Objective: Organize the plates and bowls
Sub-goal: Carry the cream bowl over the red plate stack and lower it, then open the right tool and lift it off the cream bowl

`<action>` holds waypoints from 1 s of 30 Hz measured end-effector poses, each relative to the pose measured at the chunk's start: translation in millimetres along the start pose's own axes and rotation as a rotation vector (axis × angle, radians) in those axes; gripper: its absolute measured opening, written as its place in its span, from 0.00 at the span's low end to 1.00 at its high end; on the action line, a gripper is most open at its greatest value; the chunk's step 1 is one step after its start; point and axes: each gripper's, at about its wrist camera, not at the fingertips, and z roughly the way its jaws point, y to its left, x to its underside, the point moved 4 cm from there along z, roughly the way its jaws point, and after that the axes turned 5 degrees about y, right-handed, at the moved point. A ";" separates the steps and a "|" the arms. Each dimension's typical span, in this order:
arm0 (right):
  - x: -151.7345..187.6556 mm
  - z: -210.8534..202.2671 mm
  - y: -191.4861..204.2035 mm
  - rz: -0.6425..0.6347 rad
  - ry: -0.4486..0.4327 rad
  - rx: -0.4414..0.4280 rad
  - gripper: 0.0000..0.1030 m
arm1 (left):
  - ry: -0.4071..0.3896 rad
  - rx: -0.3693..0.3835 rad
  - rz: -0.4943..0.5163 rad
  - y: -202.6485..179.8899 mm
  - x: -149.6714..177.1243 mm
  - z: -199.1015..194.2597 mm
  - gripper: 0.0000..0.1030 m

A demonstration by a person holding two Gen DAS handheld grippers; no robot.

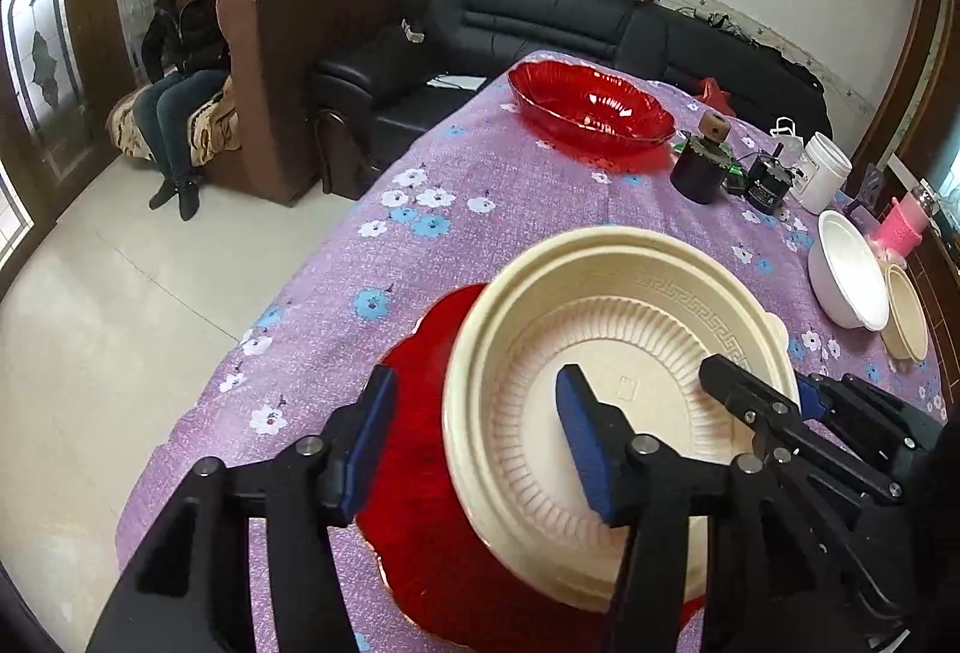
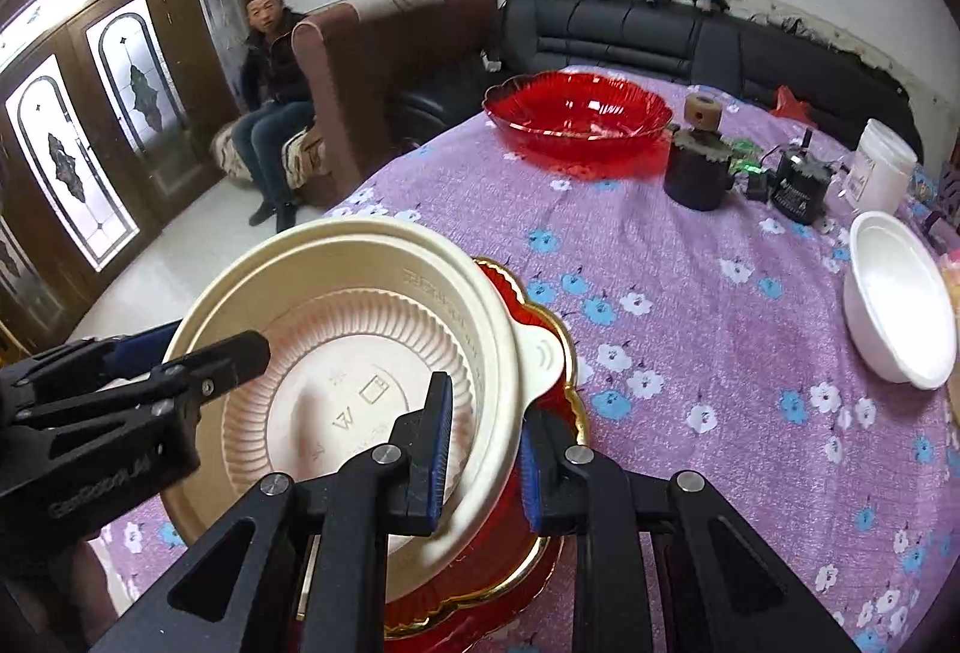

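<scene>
A cream plastic bowl (image 1: 630,329) (image 2: 360,329) sits on a red plate with a gold rim (image 1: 420,473) (image 2: 504,533) at the near edge of the purple flowered tablecloth. My left gripper (image 1: 474,437) (image 2: 180,353) straddles the bowl's left rim, jaws open, pads off the wall. My right gripper (image 2: 486,461) (image 1: 774,395) is shut on the bowl's right rim beside its small handle. A red glass bowl (image 1: 591,104) (image 2: 576,107) stands at the far side. A white bowl (image 1: 846,275) (image 2: 900,293) and a smaller cream bowl (image 1: 906,317) sit at the right.
A dark jar (image 1: 699,167) (image 2: 696,173), a black device (image 2: 801,191), a white tub (image 1: 825,170) and a pink cup (image 1: 900,230) crowd the far right. The table edge drops to tiled floor on the left. A person (image 1: 180,71) sits on a sofa beyond.
</scene>
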 end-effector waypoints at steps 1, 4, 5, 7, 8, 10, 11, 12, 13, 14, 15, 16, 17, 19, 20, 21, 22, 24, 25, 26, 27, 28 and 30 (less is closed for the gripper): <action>0.0 -2.3 1.3 -0.006 -0.011 0.011 0.22 | -0.006 -0.003 0.003 0.3 0.8 -2.5 0.53; -0.6 -8.7 2.5 -0.022 -0.055 0.062 0.35 | -0.027 -0.004 -0.012 4.7 2.9 -12.4 0.54; -0.3 -10.5 3.2 -0.028 -0.069 0.072 0.49 | -0.035 -0.008 -0.017 6.1 4.2 -15.8 0.54; -0.2 -13.2 6.1 -0.053 -0.089 0.117 0.75 | -0.055 -0.016 -0.036 10.9 8.2 -25.1 0.57; 0.4 -15.6 8.9 -0.080 -0.114 0.149 0.78 | -0.064 -0.013 -0.050 13.5 11.4 -30.2 0.59; 0.6 -18.8 14.3 -0.125 -0.145 0.185 0.78 | -0.078 -0.003 -0.074 17.9 16.8 -38.8 0.60; 1.3 -21.6 17.9 -0.148 -0.163 0.195 0.78 | -0.086 0.003 -0.085 20.0 19.3 -43.2 0.60; 1.6 -24.5 20.0 -0.158 -0.174 0.190 0.80 | -0.098 0.012 -0.098 21.8 22.7 -48.8 0.61; 2.2 -29.1 22.1 -0.164 -0.188 0.178 0.80 | -0.113 0.017 -0.111 23.6 26.2 -55.5 0.62; 3.4 -33.6 23.5 -0.165 -0.199 0.173 0.82 | -0.126 0.015 -0.120 24.8 29.0 -61.1 0.63; 4.2 -39.7 23.8 -0.162 -0.215 0.162 0.83 | -0.141 0.010 -0.127 25.3 32.0 -67.5 0.66; 5.7 -47.4 23.5 -0.159 -0.233 0.148 0.84 | -0.164 0.002 -0.130 24.8 35.1 -75.6 0.67; 7.6 -53.6 23.3 -0.156 -0.247 0.142 0.85 | -0.184 -0.010 -0.126 23.8 37.1 -82.5 0.69; 13.7 -70.9 19.0 -0.144 -0.289 0.145 0.85 | -0.241 -0.052 -0.104 17.0 41.6 -99.1 0.74; 17.3 -80.4 16.1 -0.136 -0.313 0.146 0.85 | -0.267 -0.075 -0.094 13.4 42.8 -105.4 0.76; 22.5 -92.8 10.8 -0.124 -0.344 0.151 0.86 | -0.297 -0.103 -0.082 9.1 44.1 -112.3 0.79; 26.0 -101.0 6.6 -0.113 -0.365 0.162 0.86 | -0.329 -0.131 -0.067 2.8 46.0 -120.1 0.81; 34.0 -120.9 -5.5 -0.080 -0.428 0.200 0.89 | -0.366 -0.151 -0.042 -8.8 47.6 -129.0 0.83; 37.2 -128.3 -10.4 -0.070 -0.454 0.217 0.91 | -0.383 -0.151 -0.021 -19.5 49.6 -133.6 0.84; 40.8 -135.7 -16.2 -0.061 -0.483 0.228 0.96 | -0.387 -0.148 -0.009 -24.9 49.6 -134.9 0.84; 43.4 -141.9 -23.2 -0.055 -0.505 0.230 0.99 | -0.384 -0.142 0.016 -37.0 51.5 -135.1 0.85; 45.3 -146.1 -31.2 -0.045 -0.514 0.223 0.99 | -0.379 -0.138 0.032 -44.8 53.1 -134.0 0.85; 47.4 -148.8 -46.8 -0.018 -0.496 0.218 0.99 | -0.367 -0.128 0.068 -63.3 57.9 -131.5 0.85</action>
